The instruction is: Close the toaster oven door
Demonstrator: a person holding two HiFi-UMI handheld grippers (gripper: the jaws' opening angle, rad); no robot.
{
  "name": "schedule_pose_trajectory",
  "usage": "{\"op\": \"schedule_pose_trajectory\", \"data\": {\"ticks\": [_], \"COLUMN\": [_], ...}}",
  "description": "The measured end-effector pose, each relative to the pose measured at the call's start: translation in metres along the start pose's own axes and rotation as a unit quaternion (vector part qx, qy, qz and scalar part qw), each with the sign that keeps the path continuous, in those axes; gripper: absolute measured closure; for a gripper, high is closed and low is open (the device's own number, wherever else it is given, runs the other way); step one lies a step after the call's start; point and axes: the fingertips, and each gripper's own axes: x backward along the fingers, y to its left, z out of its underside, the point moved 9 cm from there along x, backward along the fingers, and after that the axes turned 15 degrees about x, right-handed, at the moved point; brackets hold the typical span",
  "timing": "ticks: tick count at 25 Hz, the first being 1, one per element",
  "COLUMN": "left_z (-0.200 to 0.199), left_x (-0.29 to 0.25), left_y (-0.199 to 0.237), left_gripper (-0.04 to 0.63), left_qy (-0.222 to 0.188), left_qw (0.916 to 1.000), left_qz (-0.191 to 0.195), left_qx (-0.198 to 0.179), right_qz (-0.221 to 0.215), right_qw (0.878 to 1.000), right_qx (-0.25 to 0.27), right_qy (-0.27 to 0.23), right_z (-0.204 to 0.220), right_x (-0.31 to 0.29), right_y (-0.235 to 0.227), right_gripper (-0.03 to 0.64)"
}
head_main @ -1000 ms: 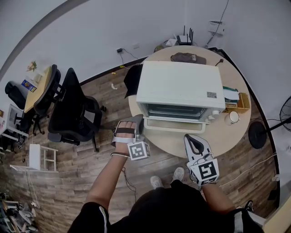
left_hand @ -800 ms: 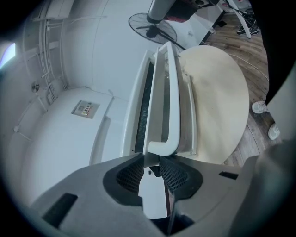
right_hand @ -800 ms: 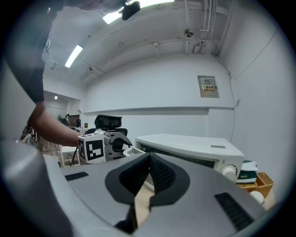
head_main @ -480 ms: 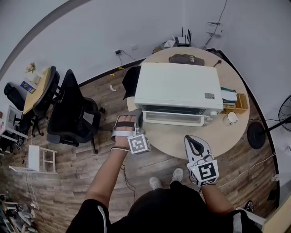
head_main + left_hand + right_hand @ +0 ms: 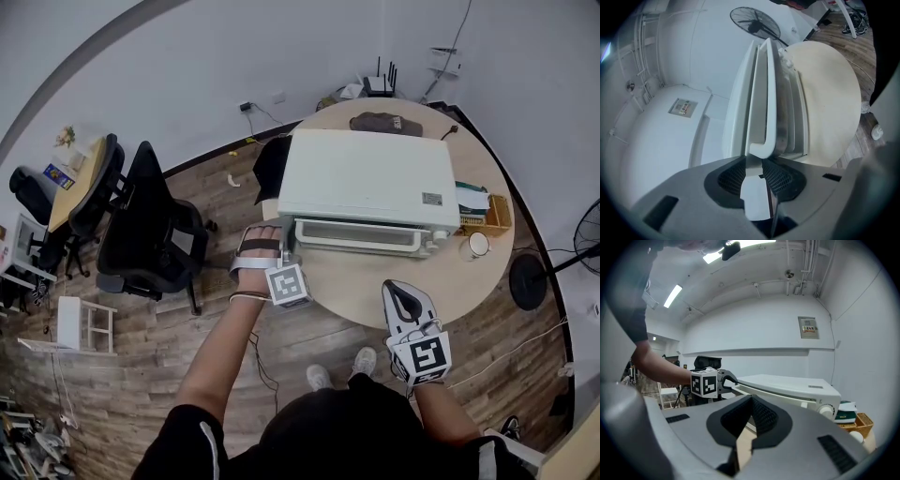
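Your left tool [image 5: 284,246]: jaws just opened, loose around the handle [image 5: 767,89] end | toaster oven door [image 5: 361,234]: upright against its front, on the table [image 5: 366,292] | your right tool [image 5: 405,295]: clenched, empty, at the table's edge.

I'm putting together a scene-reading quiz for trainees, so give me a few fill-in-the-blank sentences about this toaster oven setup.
The table under the white toaster oven is ___ in shape.
In the head view, the mug stands on the oven's ___ side.
The right hand-held gripper, near the table's edge, holds ___.
Missing words: round; right; nothing.
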Motion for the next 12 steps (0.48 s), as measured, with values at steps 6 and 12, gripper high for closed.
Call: {"op": "schedule_pose_trajectory", "data": {"ticks": [6, 12], "left_z": [0.002, 0.008], "left_x": [0.004, 0.032], "left_y": [-0.001, 0.004], "left_gripper": [0.457, 0.456], "left_qy": [-0.010, -0.039], "left_qw": [0.9997, 0.9947], "left_qz": [-0.023, -0.039], "left_qx": [0.008, 0.087], "right_qz": [0.006, 0.006], "right_qw": [1.000, 1.000], "right_qx": [-0.003, 0.002], "right_qy": [0.000, -0.002], "right_z": [0.002, 0.002], "right_x": [0.003, 0.005], "right_y": [-0.002, -0.001], "right_gripper": [0.620, 0.620]}}
